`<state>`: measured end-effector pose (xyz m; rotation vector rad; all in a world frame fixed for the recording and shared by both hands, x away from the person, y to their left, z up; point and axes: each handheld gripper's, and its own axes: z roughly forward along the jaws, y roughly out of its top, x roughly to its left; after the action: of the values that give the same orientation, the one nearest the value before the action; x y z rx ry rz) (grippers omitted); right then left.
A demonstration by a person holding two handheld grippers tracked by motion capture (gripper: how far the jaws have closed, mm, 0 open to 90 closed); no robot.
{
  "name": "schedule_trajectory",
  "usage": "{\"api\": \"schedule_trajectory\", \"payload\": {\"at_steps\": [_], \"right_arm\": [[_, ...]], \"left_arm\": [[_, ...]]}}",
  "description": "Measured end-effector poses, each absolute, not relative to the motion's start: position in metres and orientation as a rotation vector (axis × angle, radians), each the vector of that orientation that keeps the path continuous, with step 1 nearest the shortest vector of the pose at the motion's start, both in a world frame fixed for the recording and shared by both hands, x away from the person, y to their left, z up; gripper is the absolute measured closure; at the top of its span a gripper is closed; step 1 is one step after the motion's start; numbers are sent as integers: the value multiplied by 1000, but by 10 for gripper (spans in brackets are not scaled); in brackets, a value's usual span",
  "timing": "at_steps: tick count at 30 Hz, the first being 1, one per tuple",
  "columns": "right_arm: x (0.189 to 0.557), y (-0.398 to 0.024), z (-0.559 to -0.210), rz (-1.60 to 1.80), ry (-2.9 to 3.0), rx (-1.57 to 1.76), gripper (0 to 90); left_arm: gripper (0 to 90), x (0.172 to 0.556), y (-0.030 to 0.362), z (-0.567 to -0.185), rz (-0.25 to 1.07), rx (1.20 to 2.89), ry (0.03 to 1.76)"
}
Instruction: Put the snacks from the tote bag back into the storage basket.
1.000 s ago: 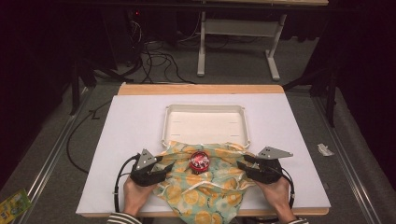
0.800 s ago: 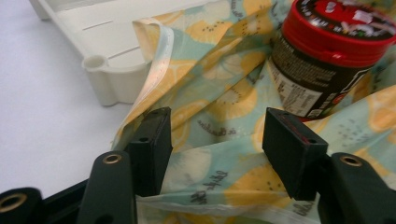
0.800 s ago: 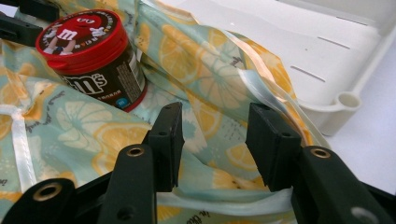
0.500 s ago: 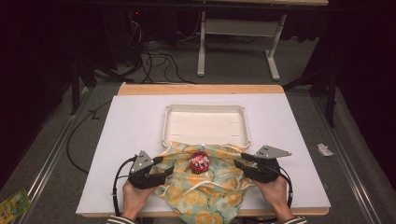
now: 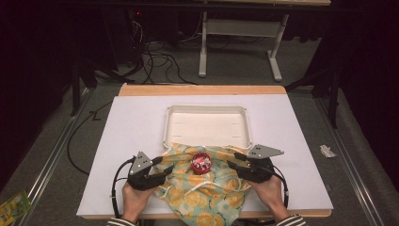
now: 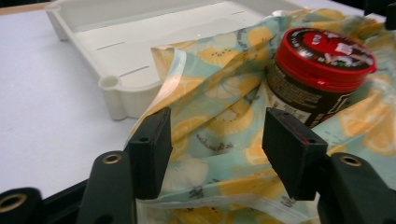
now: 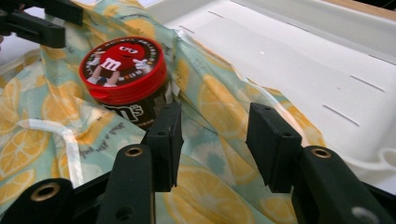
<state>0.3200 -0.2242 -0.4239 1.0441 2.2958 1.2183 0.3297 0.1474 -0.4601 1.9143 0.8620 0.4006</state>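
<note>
Two black two-jaw grippers are held low at the near table edge, one either side of one lemon-printed teal fabric bag (image 5: 207, 190). The left gripper (image 6: 215, 140) has just been closing slightly yet stands wide, cloth beneath the jaws, apparently unclamped; the right gripper (image 7: 212, 140) is half open over a fold, grip uncertain. One red-lidded dark candy jar (image 5: 201, 163) sits amid the cloth, presumably for bagging. Beyond, one white rectangular plastic tray (image 5: 207, 111) is overlapped by the bag's far edge.
</note>
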Motion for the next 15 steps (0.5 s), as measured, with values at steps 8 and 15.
{"api": "schedule_trajectory", "payload": {"at_steps": [8,15], "right_arm": [[323,-205,-421,1238,2331,984,510],[326,-192,-420,1240,2368,931,444]], "left_arm": [[438,340,144,-472,405,1959,899],[436,345,141,-478,409,1973,918]]}}
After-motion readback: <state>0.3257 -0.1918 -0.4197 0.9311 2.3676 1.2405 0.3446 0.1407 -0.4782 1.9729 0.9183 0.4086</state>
